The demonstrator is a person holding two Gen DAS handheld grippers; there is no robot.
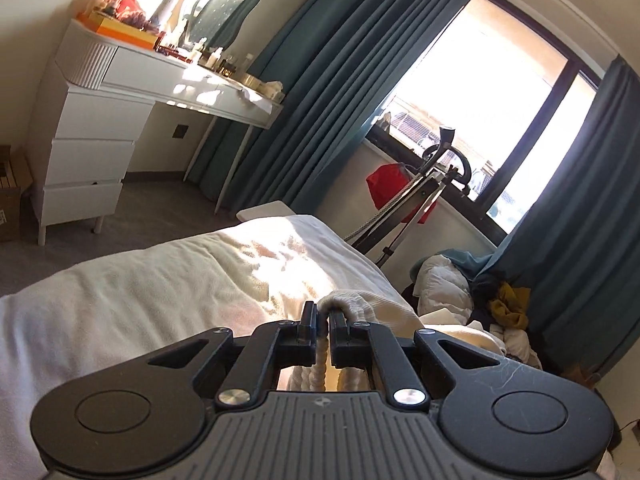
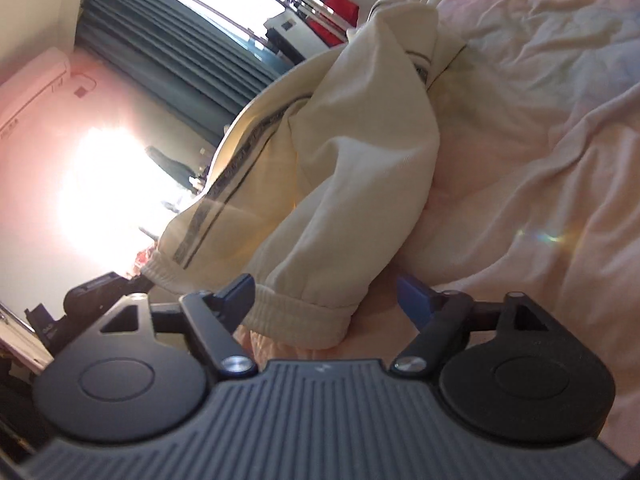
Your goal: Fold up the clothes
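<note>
A cream pair of sweatpants (image 2: pixel 360 160) with a dark side stripe hangs above the pale bed sheet (image 2: pixel 540 140). My left gripper (image 1: pixel 323 314) is shut on its ribbed cream edge (image 1: pixel 360 304), which bunches over the fingers. In the right wrist view both ribbed leg cuffs (image 2: pixel 296 316) hang low. My right gripper (image 2: pixel 328 292) is open, its jaws wide on either side of the nearer cuff, not touching it.
A white dresser and vanity (image 1: pixel 100 120) stand at the left wall. Teal curtains (image 1: pixel 320 80) frame a bright window. A garment steamer stand (image 1: pixel 420 196) and a pile of clothes (image 1: pixel 480 300) sit beyond the bed's far edge.
</note>
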